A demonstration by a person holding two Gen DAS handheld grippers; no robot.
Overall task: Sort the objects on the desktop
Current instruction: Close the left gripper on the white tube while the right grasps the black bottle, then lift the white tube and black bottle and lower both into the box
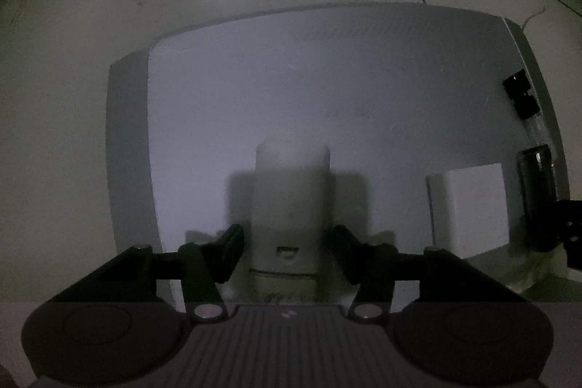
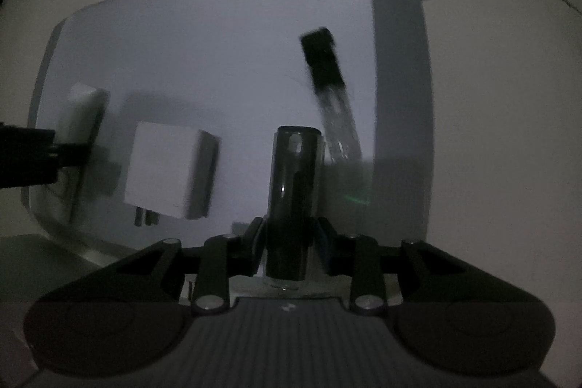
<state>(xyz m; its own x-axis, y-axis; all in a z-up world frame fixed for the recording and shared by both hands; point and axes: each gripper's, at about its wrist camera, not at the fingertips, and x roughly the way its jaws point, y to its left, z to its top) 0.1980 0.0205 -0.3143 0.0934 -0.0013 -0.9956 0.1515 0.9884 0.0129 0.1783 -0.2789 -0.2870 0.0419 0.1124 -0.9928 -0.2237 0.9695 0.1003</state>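
White bottle (image 1: 291, 202) sits clamped in the left gripper (image 1: 289, 251) above the white tabletop (image 1: 254, 90). Right gripper (image 2: 291, 248) pinches a dark tube (image 2: 293, 199). At its ten o'clock lies a white charger (image 2: 165, 170); at one o'clock, a black-capped clear tube (image 2: 329, 90).

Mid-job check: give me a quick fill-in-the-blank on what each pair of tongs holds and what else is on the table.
1. The left tongs grip a ____ cylindrical bottle.
2. The right tongs are closed on a dark ____.
3. The white charger lying on the table has two ____ at its near end.
4. Beyond the dark tube lies a clear pen-like item with a ____ cap.

Missing words: white; tube; prongs; black
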